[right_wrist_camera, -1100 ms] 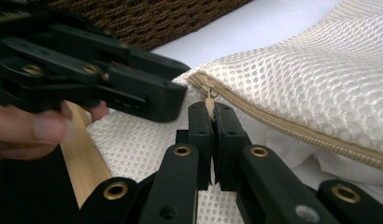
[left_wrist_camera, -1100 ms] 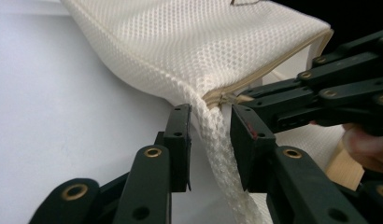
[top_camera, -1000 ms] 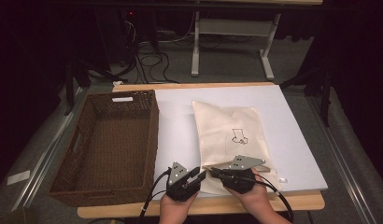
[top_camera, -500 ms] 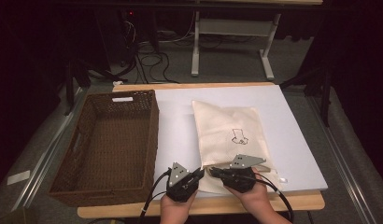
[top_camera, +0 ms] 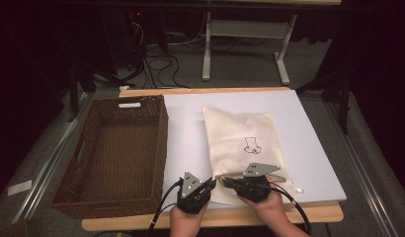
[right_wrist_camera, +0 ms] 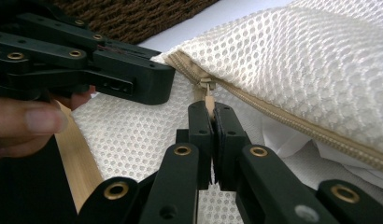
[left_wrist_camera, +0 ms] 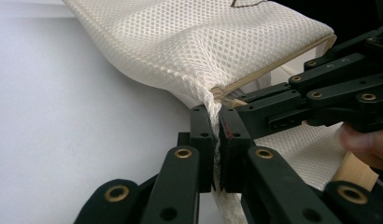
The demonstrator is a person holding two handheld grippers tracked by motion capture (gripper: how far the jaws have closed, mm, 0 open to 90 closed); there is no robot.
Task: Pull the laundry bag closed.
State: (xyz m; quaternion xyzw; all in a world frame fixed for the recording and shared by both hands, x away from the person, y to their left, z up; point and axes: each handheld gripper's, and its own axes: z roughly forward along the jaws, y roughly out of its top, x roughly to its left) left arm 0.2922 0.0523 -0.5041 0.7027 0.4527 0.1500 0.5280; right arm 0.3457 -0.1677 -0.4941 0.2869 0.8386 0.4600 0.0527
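A cream mesh laundry bag [top_camera: 245,143] with a small dark print lies on the white board [top_camera: 185,123], its zipped end toward the table's near edge. My left gripper [left_wrist_camera: 216,114] is shut on the bunched mesh at the bag's near corner, right where the zipper [left_wrist_camera: 273,65] ends. My right gripper [right_wrist_camera: 210,109] is shut on the tan zipper pull [right_wrist_camera: 207,93] at that same corner. From above, the left gripper [top_camera: 210,185] and the right gripper [top_camera: 225,181] meet tip to tip at the bag's near left corner. The zipper seam [right_wrist_camera: 292,116] runs off to the right, and some white fabric shows under it.
A brown wicker basket [top_camera: 163,143] stands on the left part of the table, close beside the left gripper. The wooden table edge [top_camera: 215,217] runs under both hands. Beyond the table are a desk frame [top_camera: 245,44] and cables on the floor.
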